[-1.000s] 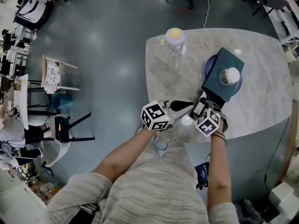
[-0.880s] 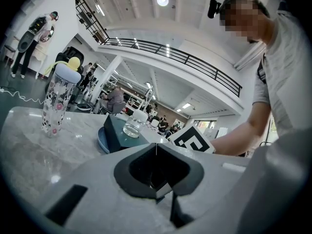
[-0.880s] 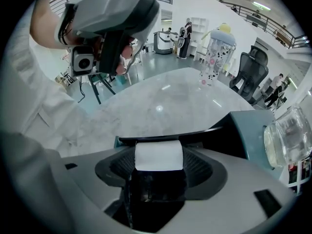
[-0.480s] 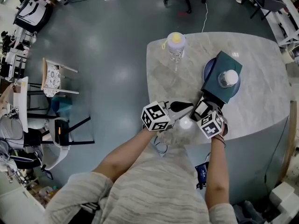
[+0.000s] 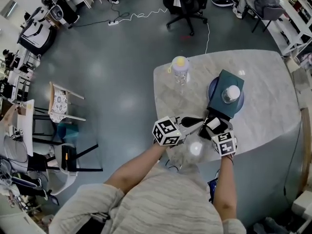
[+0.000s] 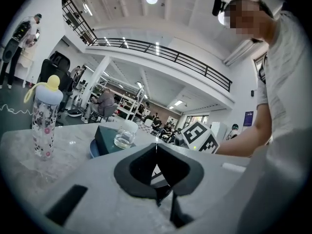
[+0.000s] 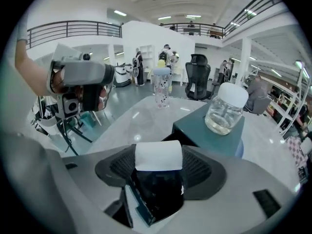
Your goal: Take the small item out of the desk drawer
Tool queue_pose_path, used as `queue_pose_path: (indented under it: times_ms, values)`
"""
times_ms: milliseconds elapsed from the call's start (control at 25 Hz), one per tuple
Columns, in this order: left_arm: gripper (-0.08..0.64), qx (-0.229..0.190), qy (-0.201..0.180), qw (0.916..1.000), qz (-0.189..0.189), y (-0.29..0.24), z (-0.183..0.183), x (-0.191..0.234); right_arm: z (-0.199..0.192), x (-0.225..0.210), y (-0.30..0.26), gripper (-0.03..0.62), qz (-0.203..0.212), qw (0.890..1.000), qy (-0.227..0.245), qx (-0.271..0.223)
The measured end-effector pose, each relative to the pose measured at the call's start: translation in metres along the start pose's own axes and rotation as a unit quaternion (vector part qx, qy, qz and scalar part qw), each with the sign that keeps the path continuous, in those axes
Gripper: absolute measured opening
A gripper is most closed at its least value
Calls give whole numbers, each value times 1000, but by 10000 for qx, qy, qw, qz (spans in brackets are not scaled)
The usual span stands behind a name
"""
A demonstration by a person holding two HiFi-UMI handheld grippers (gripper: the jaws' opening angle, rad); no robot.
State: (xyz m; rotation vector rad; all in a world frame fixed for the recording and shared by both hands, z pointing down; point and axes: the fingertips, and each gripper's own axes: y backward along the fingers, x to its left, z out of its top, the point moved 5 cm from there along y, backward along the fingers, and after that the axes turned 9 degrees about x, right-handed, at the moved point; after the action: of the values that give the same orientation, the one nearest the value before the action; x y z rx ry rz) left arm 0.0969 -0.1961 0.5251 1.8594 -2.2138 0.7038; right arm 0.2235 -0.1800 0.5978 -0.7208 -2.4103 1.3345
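Right tool (image 7: 158, 179) clamps small white-capped item (image 7: 158, 156) at near surface (image 5: 263, 116) edge, apparently to carry it off; left tool (image 6: 156, 152) closed, empty, idle.

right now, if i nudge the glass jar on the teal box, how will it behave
The glass jar looks rigid, probably breakable. Squat and upright, it likely slides rather than tips. Atop the teal box, it could fall off.

A clear patterned bottle (image 5: 180, 68) with a yellow top stands near the marble table's (image 5: 265, 77) far left edge, a white-lidded glass jar (image 5: 231, 93) well apart to its right; beyond, a black office chair (image 5: 184, 4) and white cable (image 5: 139, 16) on the grey floor
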Motion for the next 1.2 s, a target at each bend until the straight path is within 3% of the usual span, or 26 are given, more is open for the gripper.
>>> queue_pose_path:
  times_ms: [400,680,1200]
  values:
    - [15,214,-336,9988,-282,-6,19,-17,15,2,50,258,-106,9940,-660,-862]
    - [15,164,-488,9977,-430,0,35,-35,27,10,92,259,-172,9818,-1004,-1604]
    - [15,52,-690,9967,-413,13,55,-51,45,27,145,259,-101,9597,-1077,-2594]
